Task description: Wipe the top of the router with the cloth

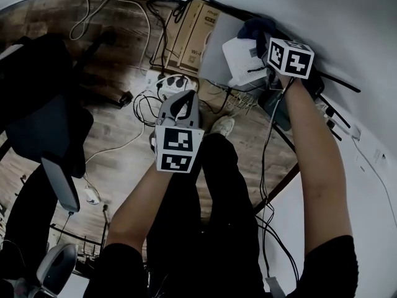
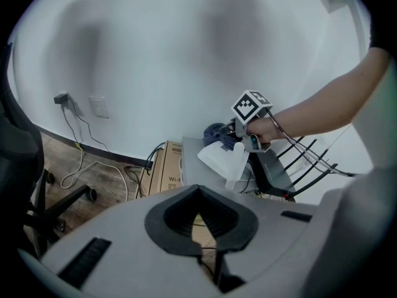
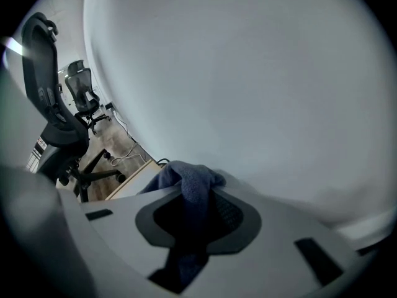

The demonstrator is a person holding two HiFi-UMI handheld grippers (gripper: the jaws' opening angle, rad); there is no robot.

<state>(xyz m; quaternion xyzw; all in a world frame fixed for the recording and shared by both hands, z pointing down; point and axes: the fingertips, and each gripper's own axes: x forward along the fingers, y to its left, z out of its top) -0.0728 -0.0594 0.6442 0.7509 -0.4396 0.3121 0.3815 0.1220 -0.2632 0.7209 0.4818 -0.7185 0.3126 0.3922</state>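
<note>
Between right gripper fingers, cloth runs lengthwise.

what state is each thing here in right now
left tongs, shut, empty
right tongs, shut on the cloth
cloth, bunched up, by the top of the white router
power strip, on the floor, plugs in it

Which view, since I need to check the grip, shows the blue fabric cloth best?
The right gripper view: the blue fabric cloth bunches close up between the shut jaws of the right gripper. The head view shows only a dark fold beyond that gripper's marker cube; the left gripper view shows it small and far off.
</note>
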